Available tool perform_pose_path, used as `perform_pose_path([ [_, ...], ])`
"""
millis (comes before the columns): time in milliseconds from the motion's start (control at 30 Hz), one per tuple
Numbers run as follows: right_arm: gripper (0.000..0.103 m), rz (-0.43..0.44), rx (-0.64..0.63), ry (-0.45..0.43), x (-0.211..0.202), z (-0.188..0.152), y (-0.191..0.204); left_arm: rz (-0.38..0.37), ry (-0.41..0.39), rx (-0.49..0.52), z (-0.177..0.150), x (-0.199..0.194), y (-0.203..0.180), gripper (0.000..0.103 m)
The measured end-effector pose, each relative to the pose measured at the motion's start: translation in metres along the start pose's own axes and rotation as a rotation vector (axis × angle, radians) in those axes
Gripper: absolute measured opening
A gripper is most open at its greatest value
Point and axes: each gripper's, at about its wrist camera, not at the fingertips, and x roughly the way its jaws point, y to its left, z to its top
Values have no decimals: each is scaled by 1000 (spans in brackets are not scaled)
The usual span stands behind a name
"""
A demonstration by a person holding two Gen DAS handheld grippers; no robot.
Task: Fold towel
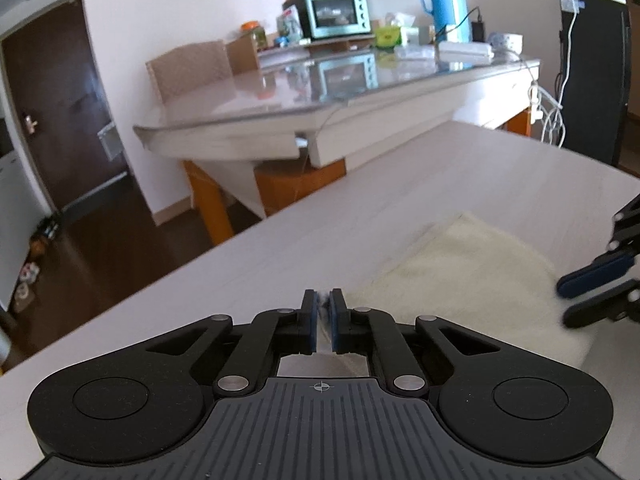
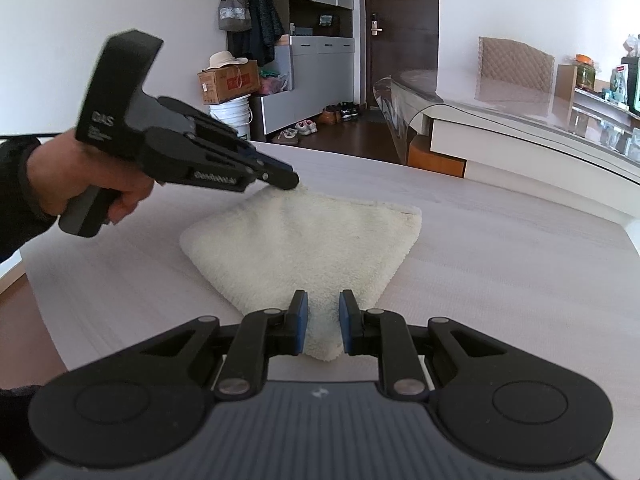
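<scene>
A cream towel lies folded into a thick square on the pale wooden table; it also shows in the left wrist view. My left gripper has its jaws nearly closed, with nothing clearly between them, at the towel's far corner; in the right wrist view its tips touch that corner. My right gripper is open, its fingers straddling the towel's near corner. It shows at the right edge of the left wrist view.
A glass-topped side table with a teal oven, a blue thermos and clutter stands beyond the table. A black cabinet is at far right. The table's edge drops to dark floor on the left.
</scene>
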Motion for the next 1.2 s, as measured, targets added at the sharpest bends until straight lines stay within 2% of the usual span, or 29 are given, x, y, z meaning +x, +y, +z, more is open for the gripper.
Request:
perform_pose_path([
  [133,21,3,34,3,-3,5,-1,5,3,-4,-3,0,-1,7],
  [200,31,4,71,-37,-9,13,-6,7,5,-2,-3,0,-2,7],
  [233,42,-7,79,-53,-11,18,-9,9,5,0,-3,0,-3,7],
  [267,46,-21,78,-56,-10,22,-10,10,5,1,-3,0,-3,7],
  [433,44,-88,61,-56,15,45,-25,10,6,-8,-4,-2,-1,7],
  [533,42,-105,73,-28,37,53,-36,10,5,-12,-5,-2,-1,7],
  [600,35,-104,87,-4,50,55,-42,8,3,-19,-5,-2,0,7],
  [667,7,-87,109,17,58,56,-47,6,1,-22,-6,-2,1,7],
  [833,7,-82,107,-55,53,61,-50,1,-6,-33,-8,-2,3,7],
  [1033,9,-111,85,12,74,57,-54,9,-1,-29,-7,-1,0,7],
  [1133,18,-124,82,9,72,58,-53,14,5,-32,-5,-1,0,7],
  [1200,20,-133,85,-11,63,58,-52,20,5,-40,-4,-2,0,13],
])
